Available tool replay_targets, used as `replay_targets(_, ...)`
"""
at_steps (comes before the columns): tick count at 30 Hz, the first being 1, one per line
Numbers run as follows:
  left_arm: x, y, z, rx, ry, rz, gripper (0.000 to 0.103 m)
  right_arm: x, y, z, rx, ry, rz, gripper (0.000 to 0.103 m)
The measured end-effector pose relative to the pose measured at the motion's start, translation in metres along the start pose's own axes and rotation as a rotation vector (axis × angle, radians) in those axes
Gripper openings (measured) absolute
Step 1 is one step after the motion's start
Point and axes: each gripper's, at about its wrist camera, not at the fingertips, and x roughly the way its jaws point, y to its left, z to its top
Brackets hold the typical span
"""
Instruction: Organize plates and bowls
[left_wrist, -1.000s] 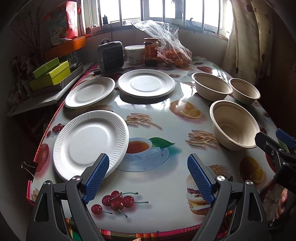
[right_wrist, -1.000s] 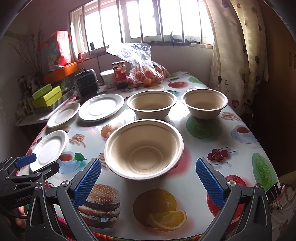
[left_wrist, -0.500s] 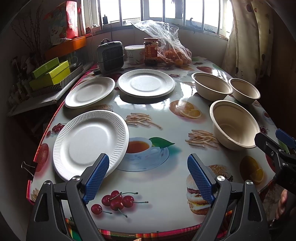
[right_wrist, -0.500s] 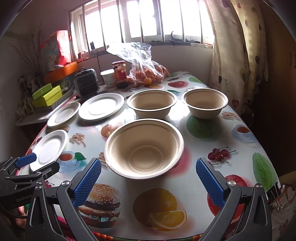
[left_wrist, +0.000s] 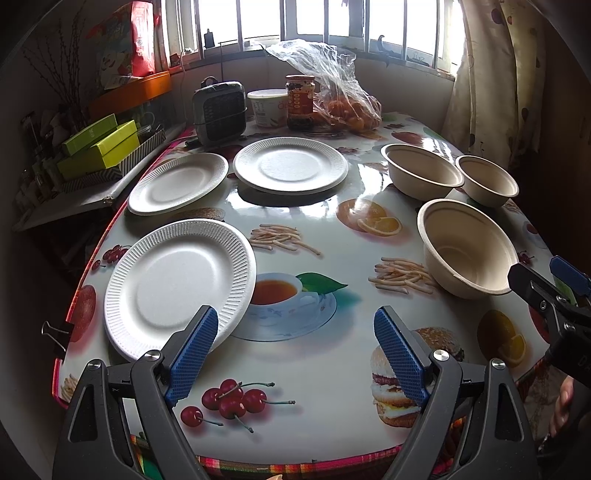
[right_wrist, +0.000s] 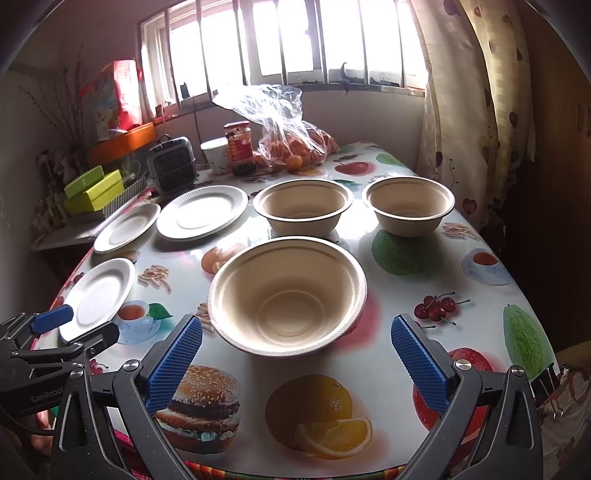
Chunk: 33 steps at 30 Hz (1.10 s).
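Note:
Three white paper plates lie on the left half of the table: a near plate (left_wrist: 177, 284), a far-left plate (left_wrist: 179, 182) and a middle plate (left_wrist: 290, 170). Three beige bowls stand on the right: a large near bowl (right_wrist: 288, 295), a middle bowl (right_wrist: 303, 205) and a far-right bowl (right_wrist: 408, 201). My left gripper (left_wrist: 295, 350) is open above the table's front edge, its left finger just in front of the near plate's rim. My right gripper (right_wrist: 295, 354) is open right in front of the large bowl, holding nothing.
At the back of the fruit-print table (left_wrist: 314, 369) stand a small grey heater (left_wrist: 219, 109), a white tub (left_wrist: 267, 107), a jar (left_wrist: 300, 99) and a plastic bag of oranges (left_wrist: 343, 107). Green boxes (left_wrist: 99, 147) sit on a shelf to the left. A curtain (right_wrist: 469, 110) hangs on the right.

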Motion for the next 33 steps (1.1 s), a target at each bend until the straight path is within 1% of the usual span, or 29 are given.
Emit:
replay_targets(9,-0.002,0.001,0.005,0.000,-0.010,0.004,0.087,-0.001,0.001,0.003,-0.004,-0.006,0.002,0.103)
replay_targets(13,-0.006,0.006,0.010,-0.001,-0.031,0.015,0.087,-0.003,0.001,0.009,-0.006,-0.017,0.004,0.103)
replay_targets(16,-0.008,0.009,0.014,0.000,-0.030,0.008,0.087,-0.005,0.001,0.017,-0.012,-0.028,0.007,0.103)
replay_targets(22,-0.012,0.020,0.026,0.030,-0.033,0.025,0.087,-0.008,0.009,0.040,-0.033,-0.062,0.019,0.103)
replay_targets(27,-0.012,0.047,0.035,-0.031,-0.020,0.027,0.087,-0.006,0.021,0.062,-0.064,-0.087,0.017,0.103)
replay_targets(31,-0.012,0.070,0.044,-0.075,-0.029,0.040,0.087,-0.002,0.030,0.080,-0.082,-0.098,0.061,0.103)
replay_targets(33,-0.012,0.082,0.048,-0.097,-0.030,0.059,0.087,0.004,0.036,0.089,-0.093,-0.091,0.084,0.103)
